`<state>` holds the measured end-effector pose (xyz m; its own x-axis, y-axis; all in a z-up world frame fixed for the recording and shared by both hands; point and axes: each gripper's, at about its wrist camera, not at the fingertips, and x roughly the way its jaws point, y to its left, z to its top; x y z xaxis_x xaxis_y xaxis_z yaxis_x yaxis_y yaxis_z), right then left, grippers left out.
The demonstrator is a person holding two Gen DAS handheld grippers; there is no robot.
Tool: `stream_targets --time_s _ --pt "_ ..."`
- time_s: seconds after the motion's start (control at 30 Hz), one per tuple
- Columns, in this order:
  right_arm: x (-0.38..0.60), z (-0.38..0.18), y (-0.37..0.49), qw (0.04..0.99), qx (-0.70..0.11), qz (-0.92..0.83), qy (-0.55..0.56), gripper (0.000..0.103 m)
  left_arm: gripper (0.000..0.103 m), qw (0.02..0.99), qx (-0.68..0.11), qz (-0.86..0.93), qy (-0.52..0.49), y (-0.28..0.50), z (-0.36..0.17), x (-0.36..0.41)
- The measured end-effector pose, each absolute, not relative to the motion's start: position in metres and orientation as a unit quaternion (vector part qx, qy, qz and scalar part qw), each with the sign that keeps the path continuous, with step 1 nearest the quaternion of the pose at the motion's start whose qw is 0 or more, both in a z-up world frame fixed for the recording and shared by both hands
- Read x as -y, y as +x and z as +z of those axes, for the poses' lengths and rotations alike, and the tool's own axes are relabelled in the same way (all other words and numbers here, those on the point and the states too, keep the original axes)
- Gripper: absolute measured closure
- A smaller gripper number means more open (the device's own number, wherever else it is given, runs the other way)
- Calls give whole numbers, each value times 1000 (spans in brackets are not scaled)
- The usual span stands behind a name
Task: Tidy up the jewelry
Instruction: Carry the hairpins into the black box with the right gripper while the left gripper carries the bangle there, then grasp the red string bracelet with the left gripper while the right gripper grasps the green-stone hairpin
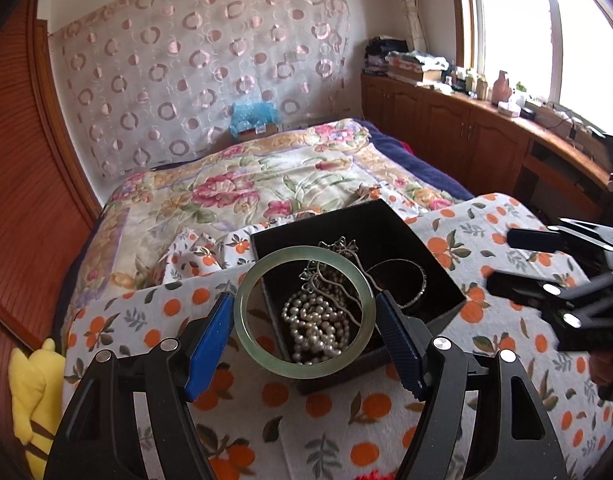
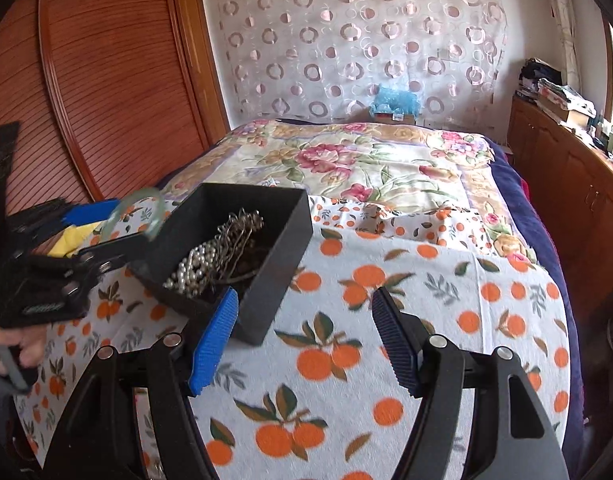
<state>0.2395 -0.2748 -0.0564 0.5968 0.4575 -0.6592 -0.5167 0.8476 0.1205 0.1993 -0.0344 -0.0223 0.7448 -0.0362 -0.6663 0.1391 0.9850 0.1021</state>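
My left gripper [image 1: 304, 320] is shut on a pale green jade bangle [image 1: 242, 320], held upright just above the near-left corner of an open black box [image 1: 386, 224]. The box sits on an orange-print cloth [image 1: 346, 412] and holds a pearl strand [image 1: 318, 328], a silver hairpin [image 1: 330, 264] and a thin dark bangle [image 1: 420, 280]. In the right wrist view the box [image 2: 282, 248] is at left, with the bangle [image 2: 118, 208] blurred beyond it in the left gripper [image 2: 102, 232]. My right gripper [image 2: 304, 334] is open and empty over the cloth, beside the box's near corner.
The cloth [image 2: 426, 320] covers a table-like surface at the foot of a bed with a floral blanket [image 1: 246, 184]. A wooden wardrobe [image 2: 106, 80] stands at left, wooden cabinets [image 1: 466, 128] with clutter at right. A yellow plush toy [image 1: 34, 384] lies low left.
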Motion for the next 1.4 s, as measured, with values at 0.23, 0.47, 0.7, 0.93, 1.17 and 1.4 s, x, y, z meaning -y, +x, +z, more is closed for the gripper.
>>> stream_targets --time_s 0.23,0.47,0.7,0.93,1.17,1.4 --pt "283 -59 221 895 -348 276 -50 31 34 927 -363 -50 78 209 -28 43" --pt "282 -60 211 894 -344 282 -51 31 29 933 -347 -55 82 200 -17 43" --pt "283 -60 181 892 -334 300 -53 31 29 936 -339 -68 67 168 -10 34" --pt "274 -75 150 873 -354 327 -72 45 29 930 -350 -86 74 129 -27 30" --pt "255 -102 124 839 -394 356 -119 73 29 921 -375 -96 48 104 -51 16" --pt "247 -111 110 824 -405 369 -141 73 39 909 -402 -109 28 87 -75 10"
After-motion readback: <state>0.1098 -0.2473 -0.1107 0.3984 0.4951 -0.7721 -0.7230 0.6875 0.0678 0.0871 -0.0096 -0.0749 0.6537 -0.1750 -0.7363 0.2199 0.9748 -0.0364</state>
